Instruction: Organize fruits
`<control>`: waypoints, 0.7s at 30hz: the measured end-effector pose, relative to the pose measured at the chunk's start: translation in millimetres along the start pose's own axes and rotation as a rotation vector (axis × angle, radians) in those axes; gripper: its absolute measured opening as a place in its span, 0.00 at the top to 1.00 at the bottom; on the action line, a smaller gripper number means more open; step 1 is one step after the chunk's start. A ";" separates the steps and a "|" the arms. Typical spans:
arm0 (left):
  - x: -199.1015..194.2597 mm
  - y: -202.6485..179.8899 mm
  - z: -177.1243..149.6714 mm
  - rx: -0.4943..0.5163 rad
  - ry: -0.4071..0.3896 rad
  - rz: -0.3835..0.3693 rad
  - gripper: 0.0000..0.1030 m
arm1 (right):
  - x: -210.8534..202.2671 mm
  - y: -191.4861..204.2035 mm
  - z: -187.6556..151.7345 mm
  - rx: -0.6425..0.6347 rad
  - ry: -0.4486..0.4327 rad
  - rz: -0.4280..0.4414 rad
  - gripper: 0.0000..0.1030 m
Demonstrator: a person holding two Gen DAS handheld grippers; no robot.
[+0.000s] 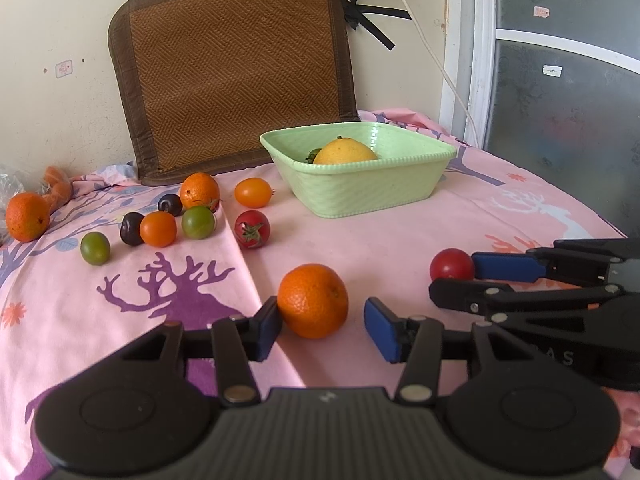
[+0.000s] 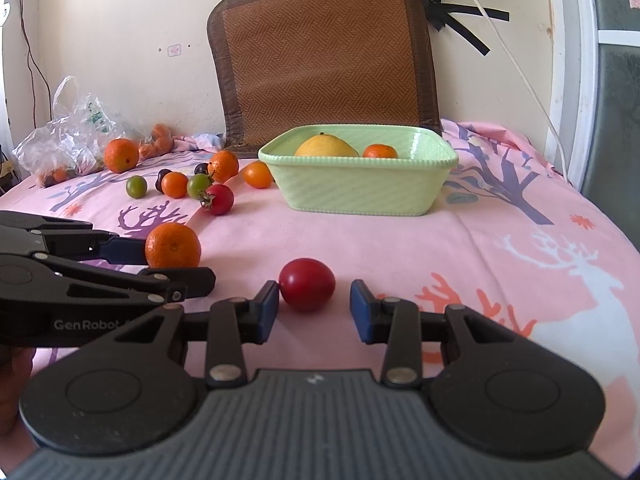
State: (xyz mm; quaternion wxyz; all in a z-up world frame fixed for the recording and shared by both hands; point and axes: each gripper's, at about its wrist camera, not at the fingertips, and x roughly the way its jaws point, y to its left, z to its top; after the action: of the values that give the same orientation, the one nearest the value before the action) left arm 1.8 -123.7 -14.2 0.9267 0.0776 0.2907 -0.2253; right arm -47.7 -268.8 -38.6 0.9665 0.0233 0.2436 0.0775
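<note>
A pale green basket (image 1: 360, 192) stands on the pink cloth and holds a yellow citrus (image 1: 345, 152); the right wrist view shows the basket (image 2: 360, 188) also holding a small orange (image 2: 380, 151). My left gripper (image 1: 322, 326) is open around an orange mandarin (image 1: 313, 300), its left pad touching it. My right gripper (image 2: 314, 308) is open around a red tomato (image 2: 307, 284), the left pad close to it. Each gripper shows in the other view: the right gripper (image 1: 460, 276) and the left gripper (image 2: 172, 264).
Loose fruit lies at the left: oranges (image 1: 199, 191), an orange tomato (image 1: 253, 192), a red tomato with stem (image 1: 252, 229), green tomatoes (image 1: 197, 221), dark plums (image 1: 132, 229). A plastic bag (image 2: 68, 136) sits far left. A woven mat (image 1: 236, 76) leans on the wall.
</note>
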 end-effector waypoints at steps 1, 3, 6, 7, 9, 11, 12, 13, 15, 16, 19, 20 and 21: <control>-0.1 -0.1 0.0 0.000 0.000 -0.001 0.54 | 0.0 0.0 0.0 0.000 0.000 -0.001 0.59; -0.3 0.0 0.0 -0.001 0.000 -0.004 0.54 | 0.2 -0.3 0.0 0.001 0.001 -0.002 0.59; -0.6 0.5 -0.1 -0.002 -0.001 -0.008 0.54 | 0.3 -0.4 0.1 0.001 0.001 -0.001 0.59; -0.7 0.6 -0.1 -0.002 -0.001 -0.008 0.53 | 0.4 -0.5 0.1 0.000 0.001 -0.001 0.59; -0.7 0.6 -0.1 -0.002 -0.001 -0.008 0.53 | 0.6 -0.8 0.2 0.000 0.001 0.000 0.59; -0.8 0.6 -0.1 -0.003 -0.001 -0.009 0.53 | 0.7 -0.9 0.3 0.000 0.001 0.000 0.59; -0.9 0.7 -0.1 -0.003 -0.001 -0.010 0.53 | 0.7 -0.9 0.3 0.000 0.001 0.001 0.59; -0.9 0.7 -0.1 -0.003 -0.001 -0.010 0.53 | 0.7 -1.0 0.4 0.000 0.001 0.001 0.59; -1.0 0.6 -0.1 -0.003 -0.001 -0.009 0.52 | 0.8 -1.0 0.5 -0.001 0.001 0.001 0.59; -1.0 0.6 -0.1 -0.003 -0.001 -0.010 0.52 | 0.8 -1.1 0.5 0.000 0.001 0.001 0.59; -1.2 0.4 -0.1 -0.003 -0.002 -0.010 0.51 | 0.8 -1.3 0.6 0.001 0.000 0.002 0.59; -1.4 0.5 -0.1 -0.003 -0.002 -0.010 0.50 | 0.6 -2.2 0.3 0.004 -0.001 0.001 0.59; -1.7 0.5 0.0 -0.003 -0.003 -0.011 0.48 | 0.3 -2.7 0.0 0.007 -0.003 0.000 0.59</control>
State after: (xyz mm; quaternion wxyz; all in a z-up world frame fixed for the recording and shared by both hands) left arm 0.7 -122.6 -13.3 0.9261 0.0742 0.2899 -0.2299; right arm -47.1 -271.4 -38.9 0.9668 0.0266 0.2424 0.0768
